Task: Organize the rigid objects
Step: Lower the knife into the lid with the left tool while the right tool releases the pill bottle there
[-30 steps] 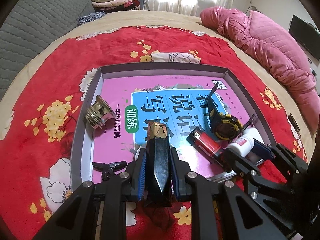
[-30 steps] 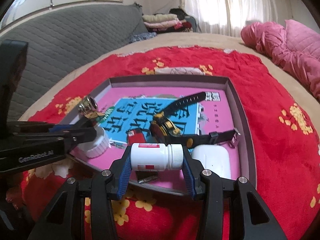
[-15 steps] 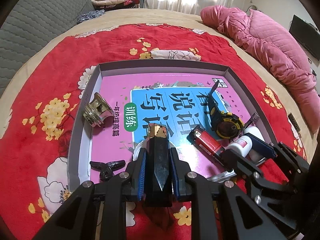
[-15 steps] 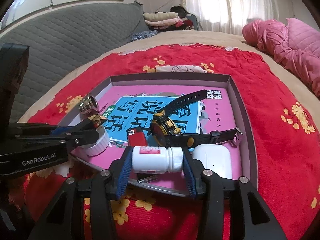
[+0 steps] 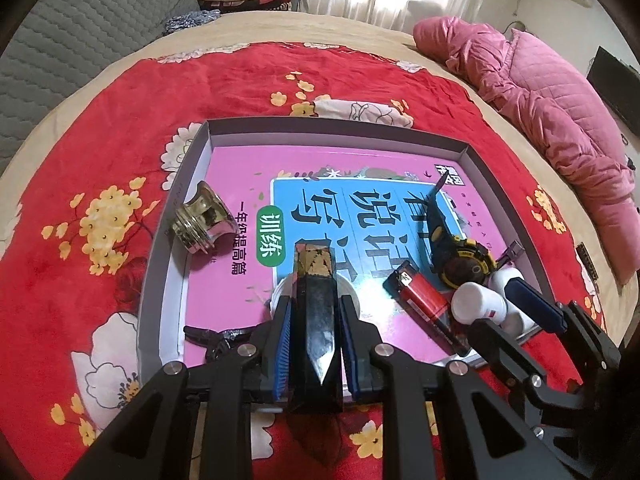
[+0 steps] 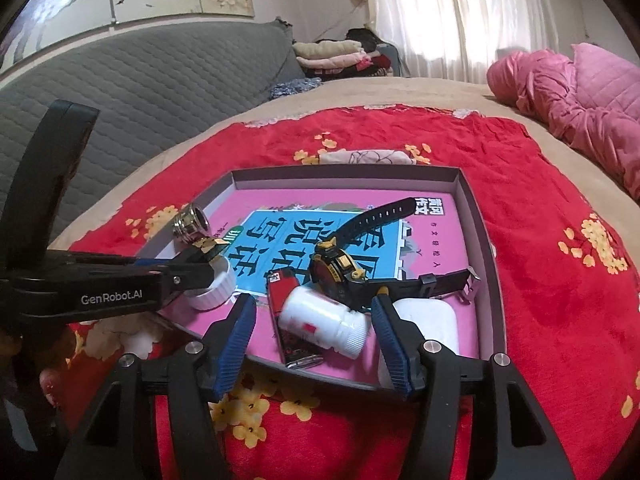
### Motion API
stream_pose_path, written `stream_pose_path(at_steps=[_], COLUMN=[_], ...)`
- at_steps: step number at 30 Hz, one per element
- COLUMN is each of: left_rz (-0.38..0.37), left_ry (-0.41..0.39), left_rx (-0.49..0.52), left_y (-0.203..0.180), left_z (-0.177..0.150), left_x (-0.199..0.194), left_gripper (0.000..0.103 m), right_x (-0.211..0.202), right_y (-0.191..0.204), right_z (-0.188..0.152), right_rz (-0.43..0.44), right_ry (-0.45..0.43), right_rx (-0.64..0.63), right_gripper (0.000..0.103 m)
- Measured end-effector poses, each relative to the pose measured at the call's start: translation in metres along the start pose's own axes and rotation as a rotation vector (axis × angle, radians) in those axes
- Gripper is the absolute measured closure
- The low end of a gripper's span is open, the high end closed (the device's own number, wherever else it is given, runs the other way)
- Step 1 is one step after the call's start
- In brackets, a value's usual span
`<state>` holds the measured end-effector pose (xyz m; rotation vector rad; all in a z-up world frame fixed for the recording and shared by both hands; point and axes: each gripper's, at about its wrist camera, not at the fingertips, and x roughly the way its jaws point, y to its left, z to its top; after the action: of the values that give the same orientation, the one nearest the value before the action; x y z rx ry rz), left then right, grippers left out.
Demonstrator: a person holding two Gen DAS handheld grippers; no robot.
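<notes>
red blanket bears one tray [image 6: 486,256]; right claw [image 6: 314,344] just released one bottle [image 6: 324,326], left claw [image 5: 314,344] grips one black block [image 5: 316,320].

Blanket [image 5: 240,80]: red, yellow and white flowers. Tray [image 5: 320,126]: grey walls. Book [image 5: 240,168] inside it: pink cover, blue panel, black characters, green oval label. Bottle [image 6: 320,320]: white, small red mark. Lighter [image 5: 420,292]: red. Watch [image 6: 340,268]: black with yellow trim. Metal fitting [image 5: 204,220] at tray's left edge: shiny silver. Case [image 6: 432,316] near the tray's front right corner: white. Both grippers' pads [image 6: 236,340]: blue on black frames. Faceted piece [image 5: 316,320]: glossy black, gold-patterned tip. Quilt [image 5: 540,92]: pink. Sofa [image 6: 160,72]: grey, quilted.
</notes>
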<state>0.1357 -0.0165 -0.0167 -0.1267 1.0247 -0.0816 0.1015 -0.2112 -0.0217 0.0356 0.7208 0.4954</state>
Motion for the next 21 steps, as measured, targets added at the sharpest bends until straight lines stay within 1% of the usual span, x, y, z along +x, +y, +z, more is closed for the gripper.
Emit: stream_pose_path(at_steps=[6, 10, 12, 13, 14, 16, 21], left_rz=[0.0, -0.001, -0.002, -0.004, -0.004, -0.004, 0.003], left_ry=[0.005, 0.004, 0.0, -0.003, -0.005, -0.008, -0.021], left_rx=[0.01, 0.009, 0.008, 0.006, 0.005, 0.004, -0.005], left_y=[-0.001, -0.001, -0.001, -0.001, -0.001, -0.001, 0.002], left_z=[-0.001, -0.001, -0.001, -0.001, 0.0, 0.0, -0.001], left_x=[-0.001, -0.003, -0.004, -0.005, -0.006, -0.008, -0.013], left_gripper=[0.081, 0.079, 0.074, 0.068, 0.06, 0.053, 0.053], right_x=[-0.003, -0.011, -0.014, -0.016, -0.018, -0.02, -0.025], right_y=[0.003, 0.002, 0.002, 0.002, 0.002, 0.002, 0.003], right_z=[-0.002, -0.002, -0.002, -0.003, -0.003, -0.003, -0.004], right_rz=[-0.007, -0.013, -0.014, -0.015, -0.016, -0.018, -0.025], right_ry=[-0.005, -0.028, -0.038, -0.042, -0.045, -0.048, -0.052], right_rx=[-0.013, -0.009, -0.008, -0.009, -0.009, -0.01, -0.013], right_gripper=[0.04, 0.036, 0.035, 0.035, 0.035, 0.035, 0.035])
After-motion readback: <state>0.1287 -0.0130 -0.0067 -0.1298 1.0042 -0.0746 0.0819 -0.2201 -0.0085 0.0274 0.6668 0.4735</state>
